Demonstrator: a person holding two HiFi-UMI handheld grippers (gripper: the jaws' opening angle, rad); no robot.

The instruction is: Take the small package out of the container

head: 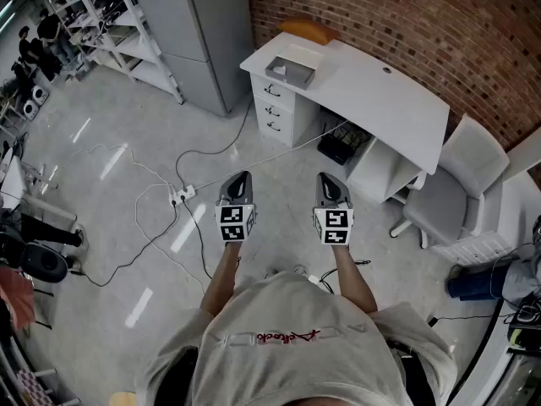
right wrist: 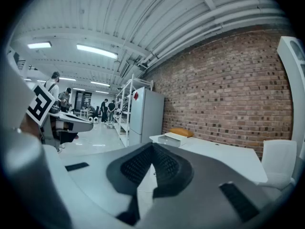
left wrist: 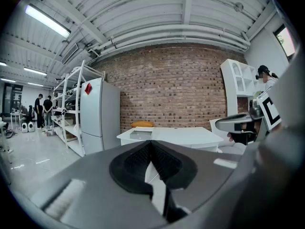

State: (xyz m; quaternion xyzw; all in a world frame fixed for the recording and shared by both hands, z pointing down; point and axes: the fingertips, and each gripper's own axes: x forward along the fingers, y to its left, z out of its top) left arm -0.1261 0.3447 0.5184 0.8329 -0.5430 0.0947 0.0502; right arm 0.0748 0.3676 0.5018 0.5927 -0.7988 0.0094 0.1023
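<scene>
A shallow grey container (head: pixel 290 71) sits at the left end of a white desk (head: pixel 380 91); it also shows in the left gripper view (left wrist: pixel 139 134) and the right gripper view (right wrist: pixel 170 138). I cannot see what lies inside it. An orange padded thing (head: pixel 308 30) rests behind it by the brick wall. My left gripper (head: pixel 239 178) and right gripper (head: pixel 331 180) are held side by side over the floor, well short of the desk. The left gripper (left wrist: pixel 150 144) and the right gripper (right wrist: pixel 153 147) are both shut, with nothing between their pads.
A drawer unit (head: pixel 275 108) stands under the desk's left end. A white chair (head: pixel 452 194) is at the right. Cables and a power strip (head: pixel 181 194) trail over the floor at the left. A grey cabinet (head: pixel 199 32) and shelves (head: pixel 110 24) stand further left. People (left wrist: pixel 43 109) stand far off.
</scene>
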